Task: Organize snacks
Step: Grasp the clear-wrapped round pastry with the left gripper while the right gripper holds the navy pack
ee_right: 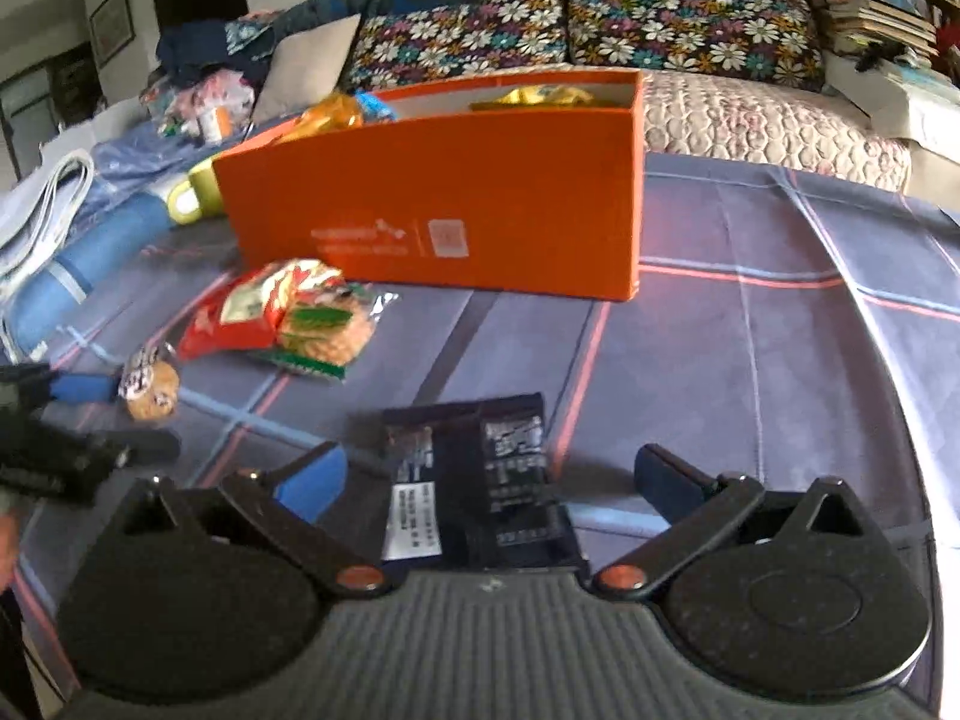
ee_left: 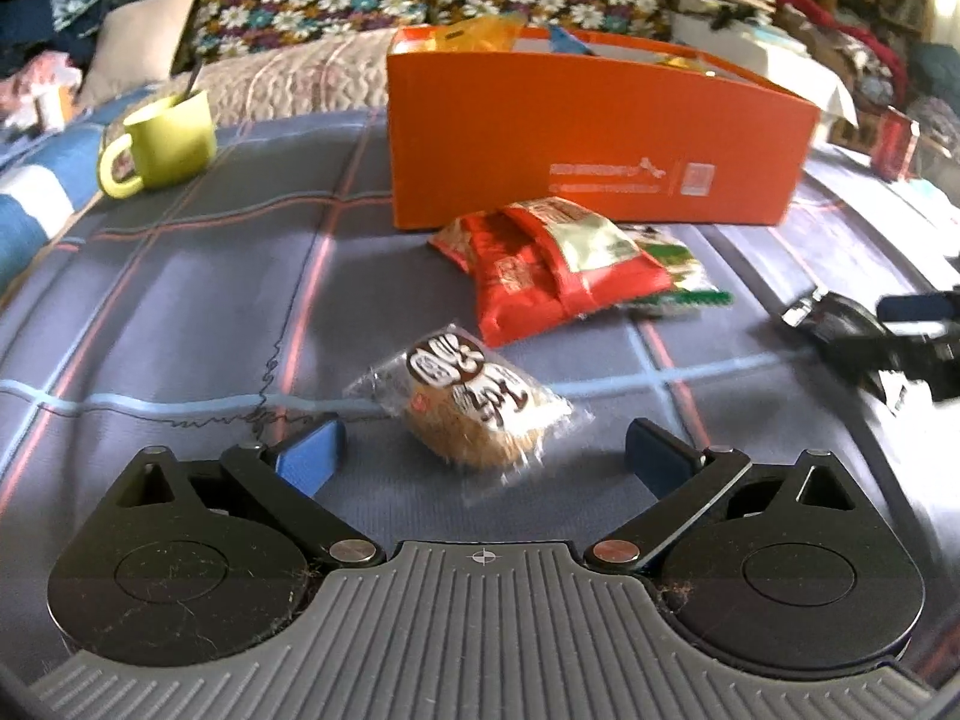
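**Both tools wide over loose snacks**

Left tool (ee_left: pixel 483 456) wide, wrapped cake (ee_left: pixel 465 414) lower centre between its fingers, untouched. Right tool (ee_right: pixel 489 480) wide, dark packet (ee_right: pixel 480 474) between fingers, no pad contact. Red pouches (ee_left: pixel 558 264) mid-frame, orange box (ee_left: pixel 594 138) behind, upper centre, on checked cloth (ee_left: pixel 180 312).
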Motion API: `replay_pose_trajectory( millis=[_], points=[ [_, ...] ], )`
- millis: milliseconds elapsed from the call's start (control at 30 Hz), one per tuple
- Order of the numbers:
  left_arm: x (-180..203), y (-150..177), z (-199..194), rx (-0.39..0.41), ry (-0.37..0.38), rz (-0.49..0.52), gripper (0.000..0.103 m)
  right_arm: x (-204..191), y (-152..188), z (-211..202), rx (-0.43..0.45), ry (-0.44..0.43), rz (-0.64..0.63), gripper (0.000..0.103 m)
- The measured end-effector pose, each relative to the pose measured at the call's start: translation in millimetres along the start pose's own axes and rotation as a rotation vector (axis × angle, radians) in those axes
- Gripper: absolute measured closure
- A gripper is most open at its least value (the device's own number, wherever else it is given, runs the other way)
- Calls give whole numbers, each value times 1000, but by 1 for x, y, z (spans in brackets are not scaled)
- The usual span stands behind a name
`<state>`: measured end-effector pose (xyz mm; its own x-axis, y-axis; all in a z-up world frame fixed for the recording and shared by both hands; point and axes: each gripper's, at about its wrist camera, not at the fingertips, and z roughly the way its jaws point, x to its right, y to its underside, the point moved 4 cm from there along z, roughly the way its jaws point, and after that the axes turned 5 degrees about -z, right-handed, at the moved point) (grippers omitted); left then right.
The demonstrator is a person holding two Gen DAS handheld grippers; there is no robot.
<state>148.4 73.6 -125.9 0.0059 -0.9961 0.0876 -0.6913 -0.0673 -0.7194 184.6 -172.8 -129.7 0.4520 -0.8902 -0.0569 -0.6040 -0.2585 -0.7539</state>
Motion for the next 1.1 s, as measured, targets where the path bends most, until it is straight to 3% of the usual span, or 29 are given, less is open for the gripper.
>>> replay_pose_trajectory(
  millis=[100,200,300,400,600,700,800,833,867,933,1000,1100],
  points=[
    [-1,0,3,7,-13,1,22,-4,-1,1,7,15,-40,2],
    [-4,-3,6,13,-22,0,22,-5,0,4,-5,20,-57,10],
    [-6,-13,11,8,-34,24,23,-6,2,4,-3,35,-79,9],
    [-2,-17,13,-10,-4,126,22,-2,4,4,-6,33,-55,1],
    [8,-16,9,-1,60,359,22,0,4,3,-7,44,-59,1],
    [8,-15,6,-10,93,403,23,0,4,3,-6,41,-53,1],
    [3,-13,5,-25,129,365,29,0,4,4,-4,37,-47,2],
    [0,-12,5,-35,152,324,39,-1,4,4,-3,42,-58,7],
    [-5,-12,5,-42,167,266,60,-2,4,4,-1,54,-80,21],
    [-15,-15,3,-50,168,151,70,-5,2,0,17,56,-113,48],
    [-20,-18,-1,-44,115,86,78,-2,0,-3,16,40,-80,48],
    [-26,-20,-11,-30,119,-10,84,3,-4,-11,42,25,-41,48]
  ],
)
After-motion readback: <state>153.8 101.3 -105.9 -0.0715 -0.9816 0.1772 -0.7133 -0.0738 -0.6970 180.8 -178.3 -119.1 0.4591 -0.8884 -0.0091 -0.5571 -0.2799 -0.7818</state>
